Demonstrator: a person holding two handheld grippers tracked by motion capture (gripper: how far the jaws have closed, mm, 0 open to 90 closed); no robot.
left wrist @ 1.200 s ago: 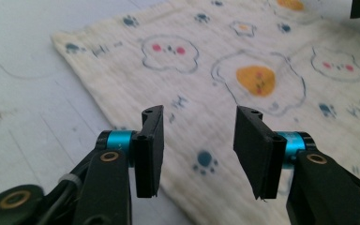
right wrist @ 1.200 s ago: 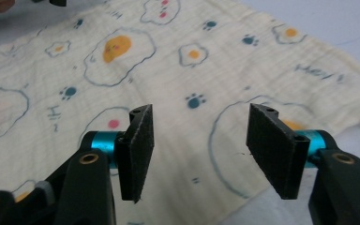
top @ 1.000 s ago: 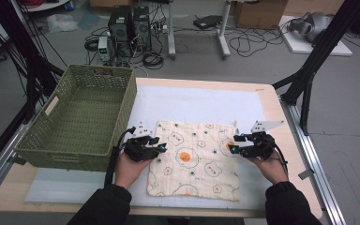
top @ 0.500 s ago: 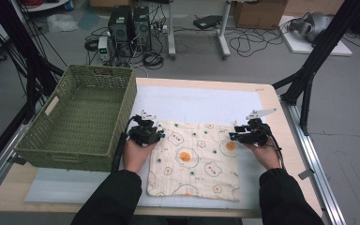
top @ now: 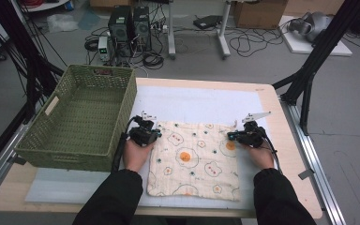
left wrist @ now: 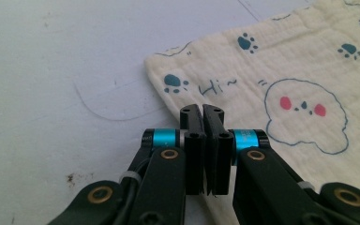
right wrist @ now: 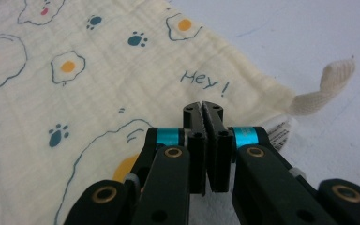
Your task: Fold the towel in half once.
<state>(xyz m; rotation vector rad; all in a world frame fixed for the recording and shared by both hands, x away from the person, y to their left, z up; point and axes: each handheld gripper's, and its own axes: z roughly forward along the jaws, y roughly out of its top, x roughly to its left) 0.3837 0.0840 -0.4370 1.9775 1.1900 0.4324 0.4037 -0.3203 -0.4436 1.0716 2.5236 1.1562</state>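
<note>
Cream muslin cloth (top: pixel 194 159) lies flat on the white mat (top: pixel 206 105), right of the green basket (top: pixel 77 122). Printed: "Hi~", "Hey!". Left gripper (left wrist: pixel 202 112) and right gripper (right wrist: pixel 203 108) have just closed, each pinching a far-corner edge.

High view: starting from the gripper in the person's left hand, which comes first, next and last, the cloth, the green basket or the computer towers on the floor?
1. Cloth: its far left corner lies right at the left gripper.
2. Green basket: just to the gripper's left on the table.
3. Computer towers: well beyond the table's far edge, on the floor.
</note>
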